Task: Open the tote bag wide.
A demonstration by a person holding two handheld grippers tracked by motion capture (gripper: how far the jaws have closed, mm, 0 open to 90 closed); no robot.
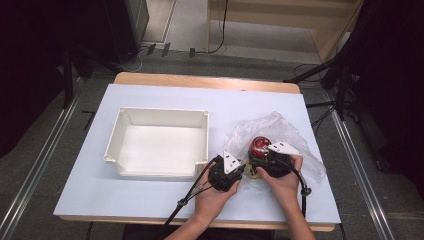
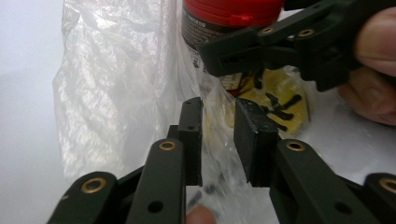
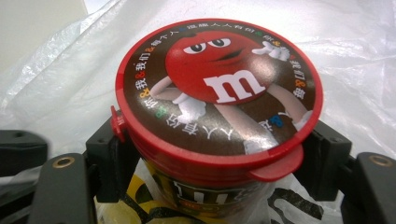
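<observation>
A round candy can (image 1: 260, 145) with a red lid stands upright inside a crumpled clear plastic bag (image 1: 280, 127) at the right of the table. My right gripper (image 1: 261, 152) is shut on the can (image 3: 219, 84), one jaw on each side just under the lid. In the left gripper view, the can (image 2: 224, 14) and the right gripper's jaws are straight ahead. My left gripper (image 2: 217, 112) is low at the bag's near edge, its jaws a narrow gap apart. Bag film (image 2: 116, 84) lies between them, and the pads do not press it. A yellow printed packet (image 2: 285, 100) lies under the can.
A white plastic bin (image 1: 160, 116) with nothing in it stands left of the bag, its right wall close to my left gripper (image 1: 245, 171). The white tabletop (image 1: 150, 195) lies bare in front of the bin. Dark stands and cables line the floor beyond the table.
</observation>
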